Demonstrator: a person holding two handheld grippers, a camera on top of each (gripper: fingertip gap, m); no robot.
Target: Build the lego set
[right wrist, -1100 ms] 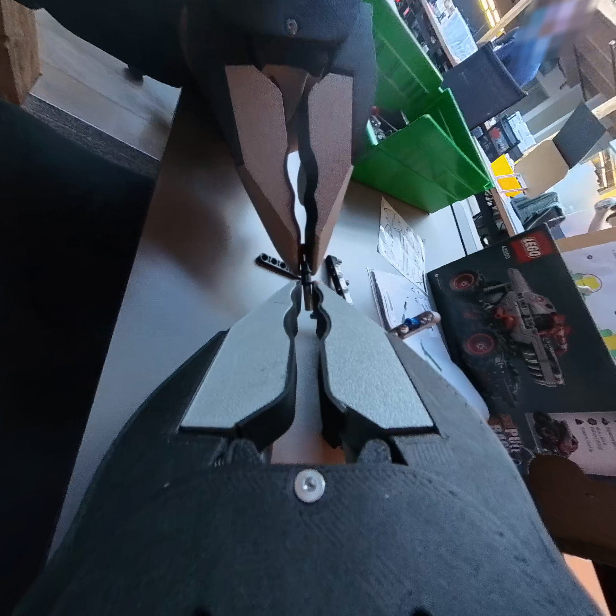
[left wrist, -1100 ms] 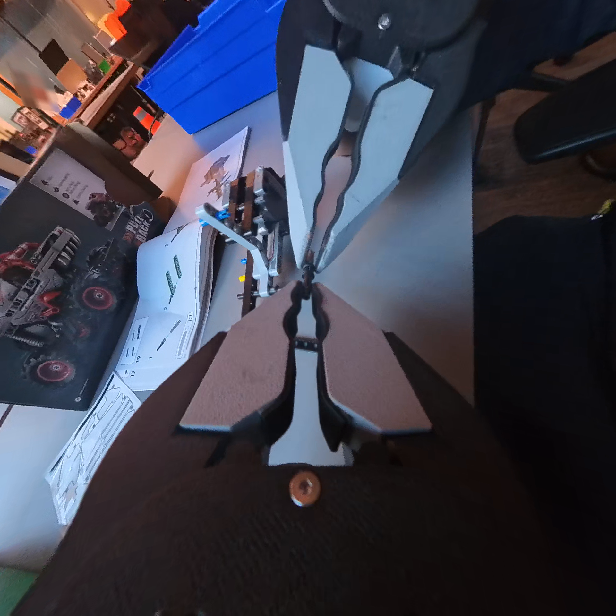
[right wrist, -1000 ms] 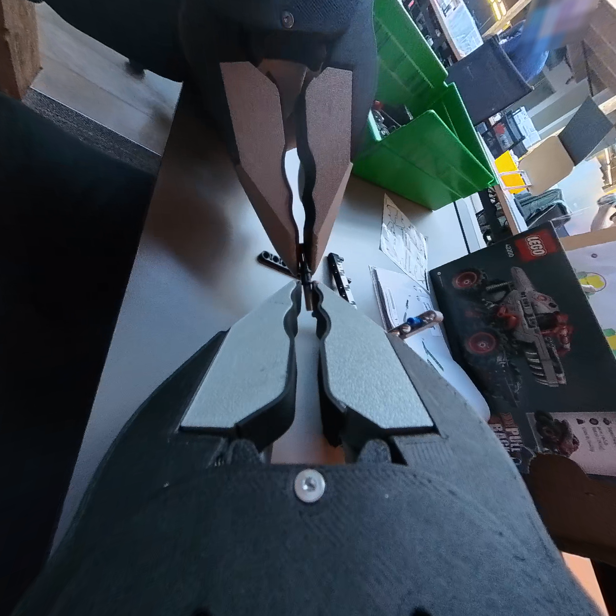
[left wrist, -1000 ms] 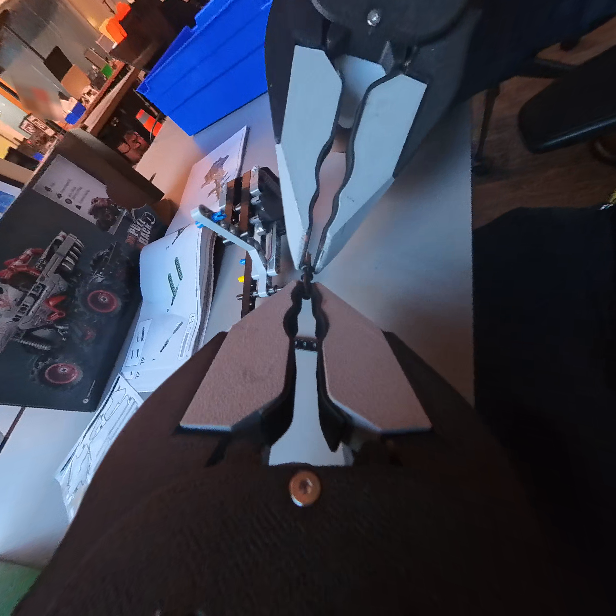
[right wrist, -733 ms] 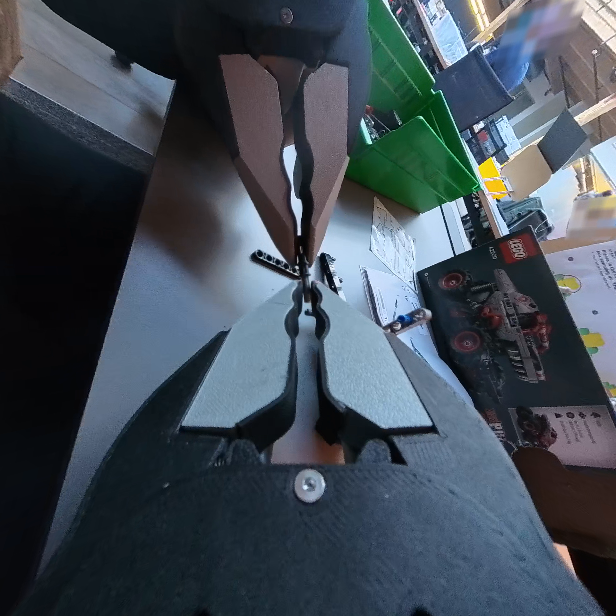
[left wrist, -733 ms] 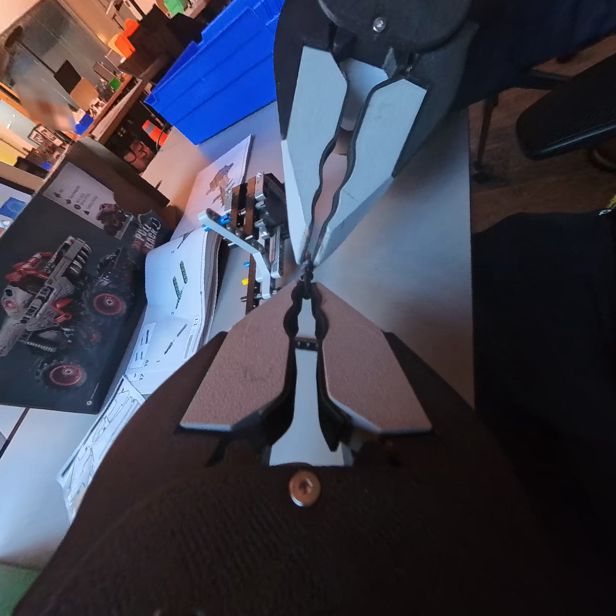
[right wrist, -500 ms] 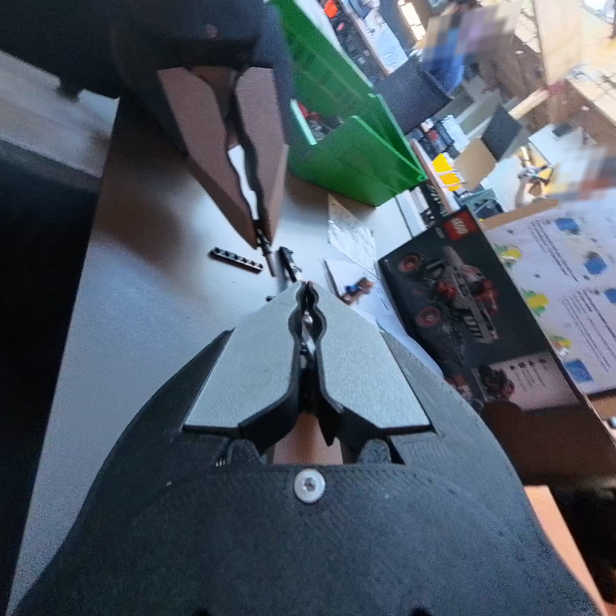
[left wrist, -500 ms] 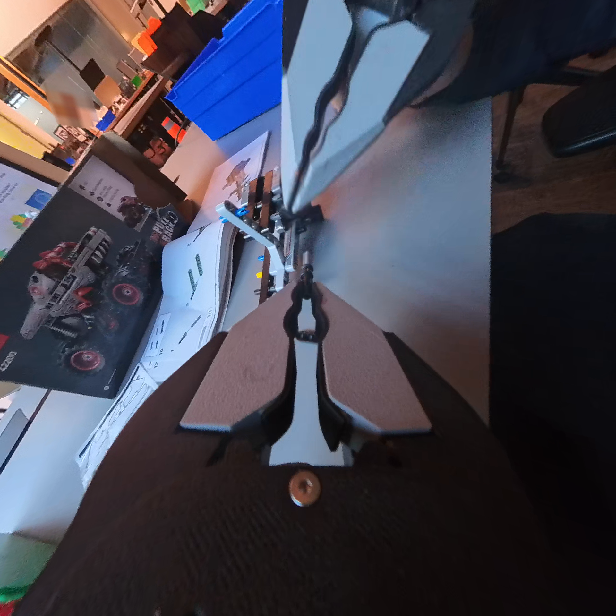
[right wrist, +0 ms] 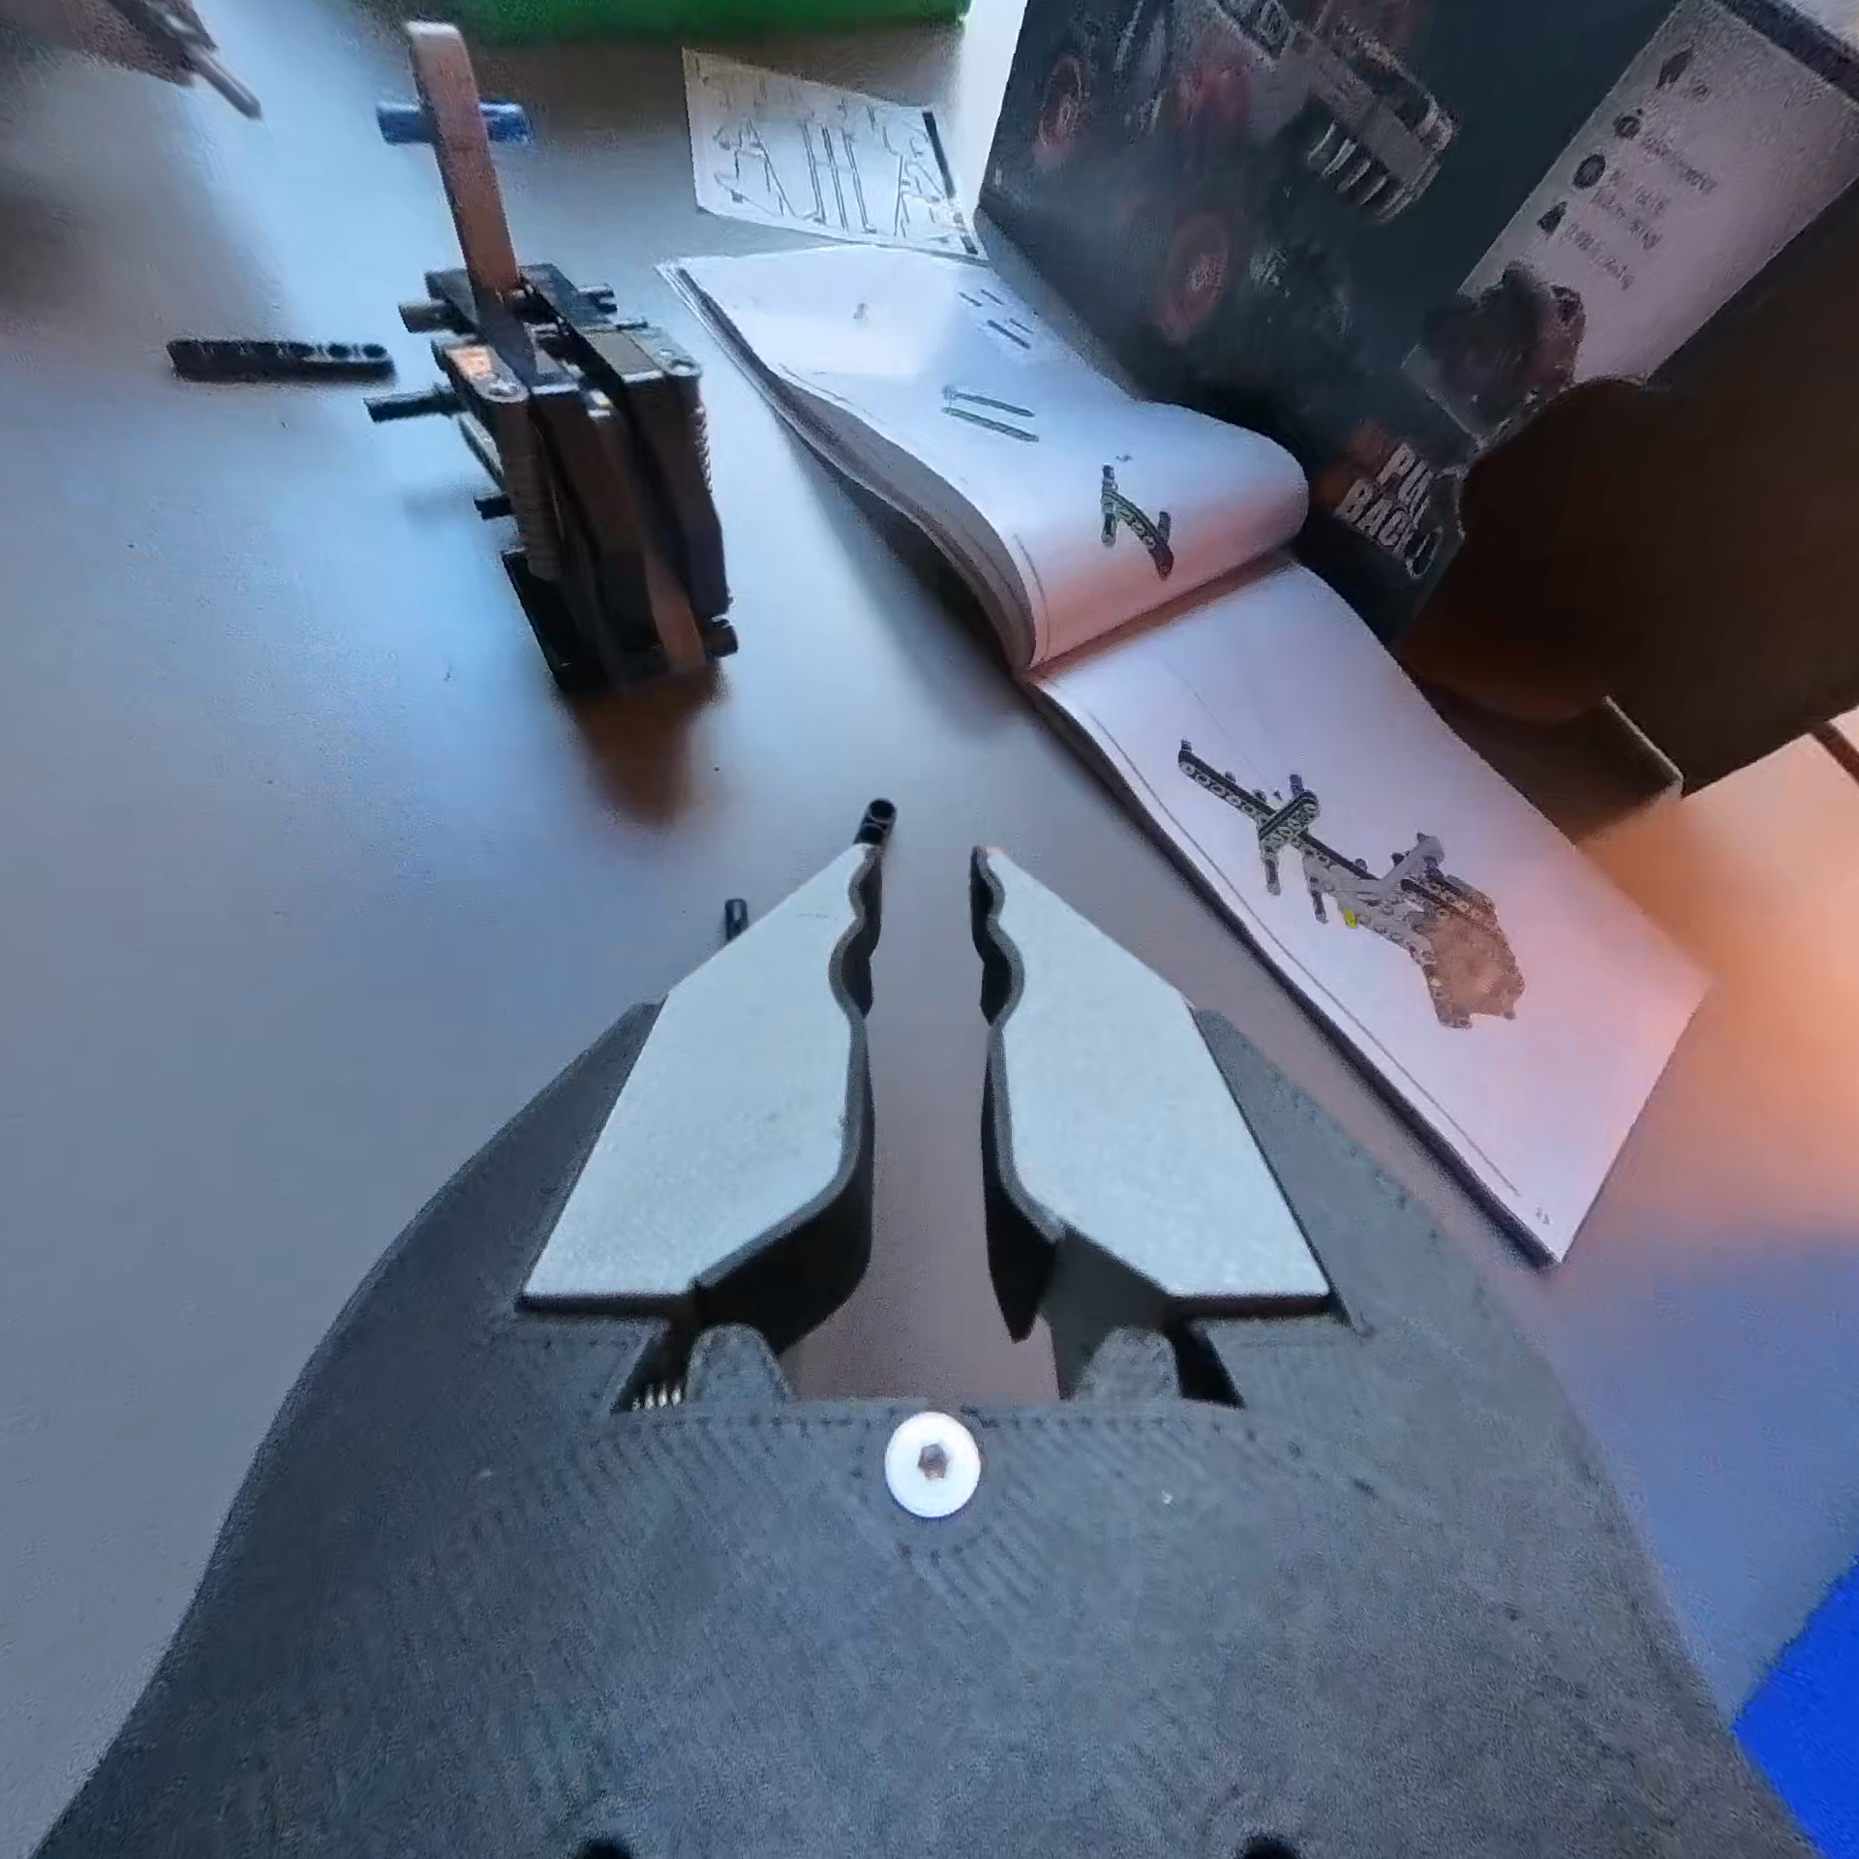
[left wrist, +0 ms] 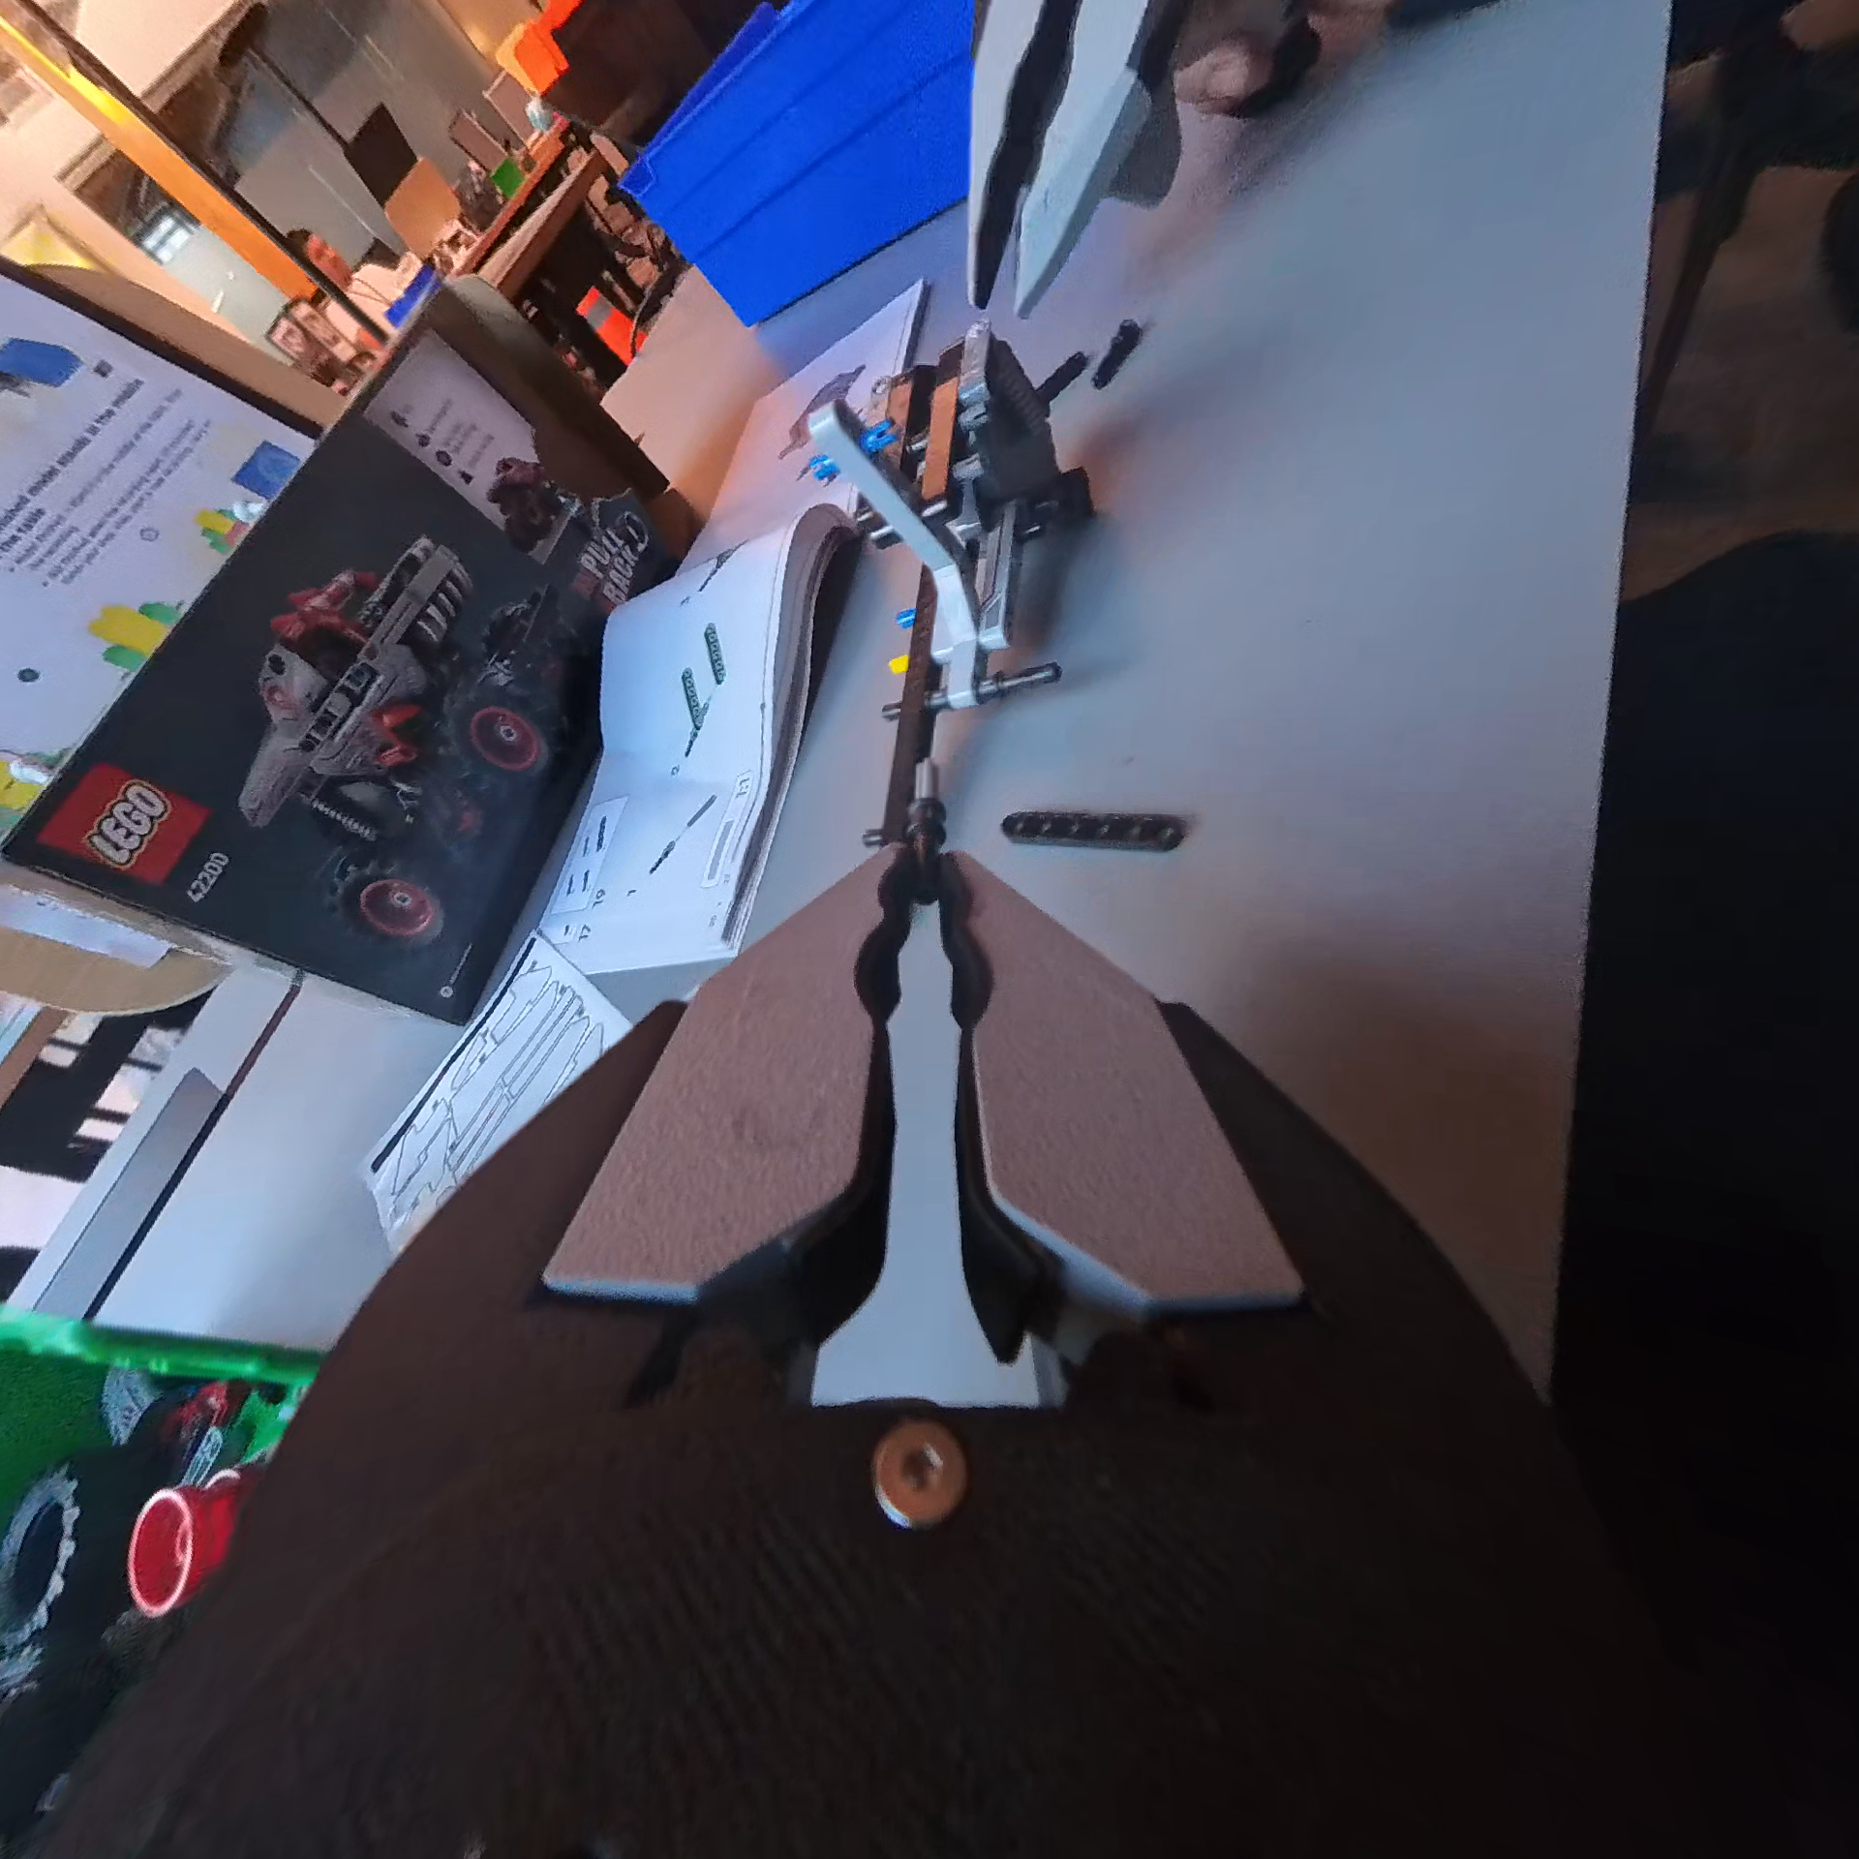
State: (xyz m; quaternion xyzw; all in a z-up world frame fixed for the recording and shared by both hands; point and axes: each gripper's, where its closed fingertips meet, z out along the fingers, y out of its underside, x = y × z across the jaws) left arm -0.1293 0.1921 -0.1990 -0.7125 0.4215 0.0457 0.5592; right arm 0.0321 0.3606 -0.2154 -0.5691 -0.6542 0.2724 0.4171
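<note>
My left gripper [left wrist: 920,870], with brown fingers, is shut on a small black pin [left wrist: 922,830] that sticks out past its tips, above the grey table. The partly built lego assembly [left wrist: 966,473] stands beyond it, and it also shows in the right wrist view [right wrist: 583,483]. A black beam with holes [left wrist: 1094,830] lies just right of my left tips. My right gripper [right wrist: 920,865], with grey fingers, is open and empty, low over the table. A loose black pin [right wrist: 873,820] lies by its left fingertip and another [right wrist: 734,915] farther left. The right gripper shows far off in the left wrist view [left wrist: 1046,171].
An open instruction booklet [right wrist: 1107,503] lies beside the assembly, with the dark set box [left wrist: 302,684] and a sticker sheet [left wrist: 493,1086] behind it. Blue bins [left wrist: 805,131] stand at the far end. A green bin with wheels [left wrist: 101,1509] is near my left gripper. The table edge [left wrist: 1610,704] runs along the right. One gripper's finger ends stand about 25 cm off the other's.
The grippers were tip to tip on the small black pin. The right gripper has let go, opened and swung away to the far side of the assembly. The left still holds the pin.
</note>
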